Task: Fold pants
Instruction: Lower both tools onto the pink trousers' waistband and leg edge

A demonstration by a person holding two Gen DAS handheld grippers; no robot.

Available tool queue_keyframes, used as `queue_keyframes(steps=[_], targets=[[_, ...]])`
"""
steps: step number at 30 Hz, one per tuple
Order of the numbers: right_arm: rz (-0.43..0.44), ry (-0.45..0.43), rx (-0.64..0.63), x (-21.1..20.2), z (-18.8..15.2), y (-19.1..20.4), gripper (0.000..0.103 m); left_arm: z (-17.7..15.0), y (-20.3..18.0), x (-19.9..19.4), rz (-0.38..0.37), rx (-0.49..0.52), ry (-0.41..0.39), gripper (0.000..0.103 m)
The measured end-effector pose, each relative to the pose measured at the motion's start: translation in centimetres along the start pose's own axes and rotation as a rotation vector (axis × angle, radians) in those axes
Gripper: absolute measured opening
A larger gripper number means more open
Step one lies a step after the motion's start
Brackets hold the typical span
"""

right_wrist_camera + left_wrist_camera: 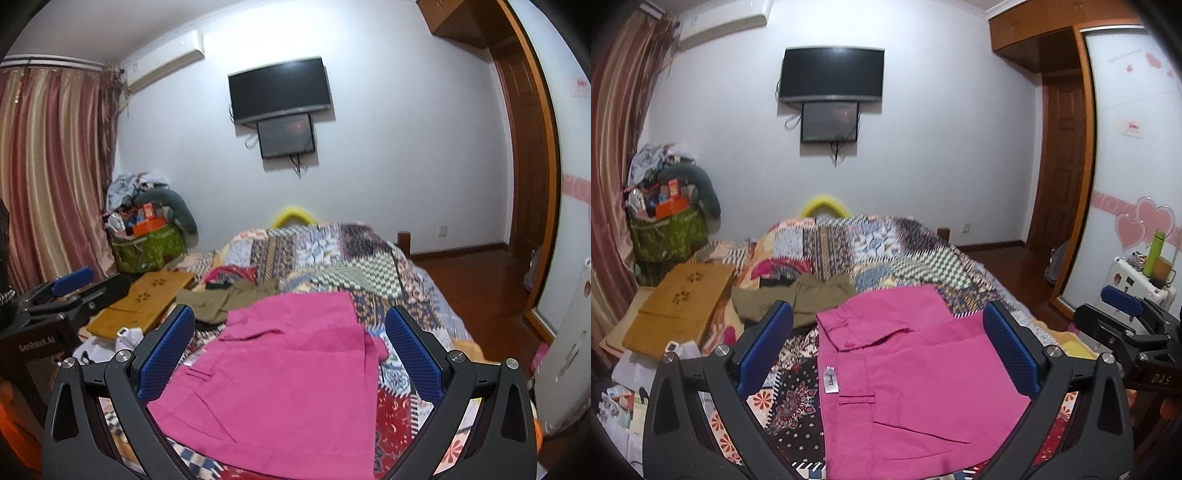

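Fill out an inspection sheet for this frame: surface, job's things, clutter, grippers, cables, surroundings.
Surface: bed with patchwork quilt.
Job's things: pink pants lying flat on the quilt, white label showing at the waistband.
Clutter: olive garment and a mustard folded cloth beyond the pants; papers at the bed's left edge.
Grippers: left gripper and right gripper both open, above the pants, holding nothing.
Cables: loose wires hanging under the wall TV.
Surroundings: curtains, air conditioner, wardrobe, heaped green bag.

Olive garment [798,299] just beyond pink pants [908,376]
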State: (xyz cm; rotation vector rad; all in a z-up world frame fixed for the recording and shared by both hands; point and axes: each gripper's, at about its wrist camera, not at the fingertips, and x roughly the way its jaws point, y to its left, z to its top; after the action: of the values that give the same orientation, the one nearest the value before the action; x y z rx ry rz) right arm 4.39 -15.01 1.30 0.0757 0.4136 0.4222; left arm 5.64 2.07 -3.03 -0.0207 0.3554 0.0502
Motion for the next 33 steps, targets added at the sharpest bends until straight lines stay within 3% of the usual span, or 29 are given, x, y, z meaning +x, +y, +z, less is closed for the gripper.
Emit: queue_keyframes(steps=[8, 14, 21, 26, 31, 33], targets=[[-0.061, 0.140, 0.015, 4.9, -2.2, -3.5, 0.102, -2.2, 3.0, 8.0, 0.015, -0.066, 0.206, 0.103], [-0.078, 0.256, 0.027, 8.4, -3.6, -6.2, 0.102, -4.2, 5.6, 13.3, 0.060, -0.031, 0.382, 0.096], [-0.057, 0.358, 0.045, 12.4, -4.6, -8.7, 0.102, -7.0, 7.6, 18.9, 0.049, -0.030, 0.566, 0.081], [-0.034, 0.421, 0.059, 15.6, -5.2, -10.2, 0.096, -8.7, 7.7, 22.4, -0.023, -0.060, 0.699, 0.065], [-0.003, 0.492, 0.078, 18.3, -6.0, -11.3, 0.088, -9.4, 7.0, 24.4, -0.091, -0.060, 0.757, 0.049], [0.020, 0.517, 0.094, 19.2, -6.3, -11.6, 0.085, -9.5, 6.8, 24.9, -0.104, -0.051, 0.760, 0.047]])
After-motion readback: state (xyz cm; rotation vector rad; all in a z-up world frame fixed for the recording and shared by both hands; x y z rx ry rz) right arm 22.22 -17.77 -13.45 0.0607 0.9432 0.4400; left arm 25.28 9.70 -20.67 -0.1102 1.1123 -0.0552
